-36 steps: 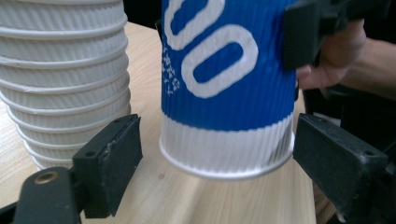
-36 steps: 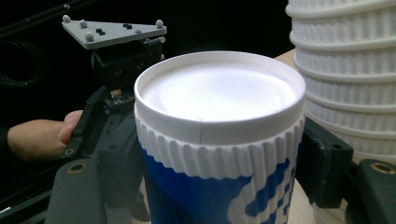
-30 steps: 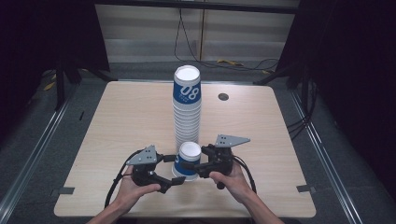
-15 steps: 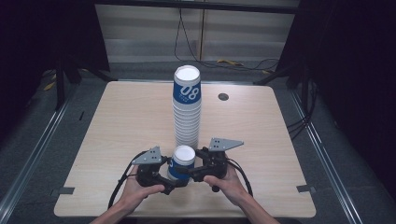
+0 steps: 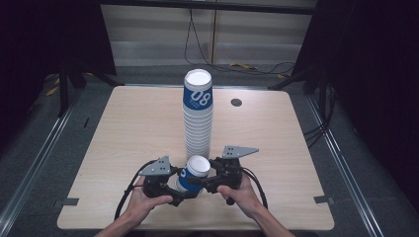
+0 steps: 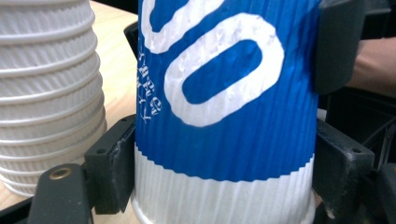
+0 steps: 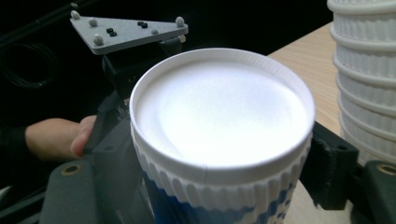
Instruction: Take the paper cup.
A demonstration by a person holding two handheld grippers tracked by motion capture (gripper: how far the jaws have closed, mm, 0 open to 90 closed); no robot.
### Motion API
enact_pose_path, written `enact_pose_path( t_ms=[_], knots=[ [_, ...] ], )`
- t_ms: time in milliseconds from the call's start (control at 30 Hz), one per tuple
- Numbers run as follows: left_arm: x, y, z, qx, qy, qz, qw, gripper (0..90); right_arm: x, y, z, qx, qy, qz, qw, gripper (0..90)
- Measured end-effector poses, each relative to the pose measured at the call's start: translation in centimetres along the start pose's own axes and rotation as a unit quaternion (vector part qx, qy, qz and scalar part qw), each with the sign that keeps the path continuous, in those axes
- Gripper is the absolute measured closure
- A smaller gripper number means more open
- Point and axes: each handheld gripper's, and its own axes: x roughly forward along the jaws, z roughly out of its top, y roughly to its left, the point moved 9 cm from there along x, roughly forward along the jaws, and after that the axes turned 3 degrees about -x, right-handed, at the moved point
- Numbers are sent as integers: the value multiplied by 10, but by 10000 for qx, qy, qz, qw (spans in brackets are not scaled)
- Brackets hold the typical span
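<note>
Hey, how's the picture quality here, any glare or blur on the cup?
Right gripper view: the single cup has its white inside blown out by glare, detail lost. Left gripper view: the cup's blue ribbed wall is evenly lit, with soft focus on the cup stack. High view: the table is bright and the surroundings fall into darkness.

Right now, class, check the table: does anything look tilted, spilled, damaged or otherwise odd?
Nothing stands out. The tall cup stack stands upright on the table, and the single blue-and-white cup stands upright and undented between the left gripper and the right gripper. No spill shows.
</note>
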Motion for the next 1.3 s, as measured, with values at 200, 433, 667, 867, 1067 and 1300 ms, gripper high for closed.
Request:
enact_pose_path(
  t_ms=[200,433,667,867,1067,1300],
  knots=[
    [0,0,-2,-1,83,2,10000,209,0,-2,-1,33,125,-86,9999,169],
    [-3,3,-2,42,120,60,9999,209,-2,-2,0,10,182,-151,9997,149],
    [-13,12,0,-20,32,156,9999,210,-8,-7,7,-168,224,-268,9992,138],
    [-14,18,-1,-12,110,267,9996,211,-14,-11,7,-206,287,-358,9987,137],
    [-15,18,-1,-51,143,303,9994,207,-23,-12,8,-309,358,-415,9980,144],
    [-19,21,-4,-34,291,355,9989,208,-29,-16,3,-415,584,-644,9954,150]
  ],
)
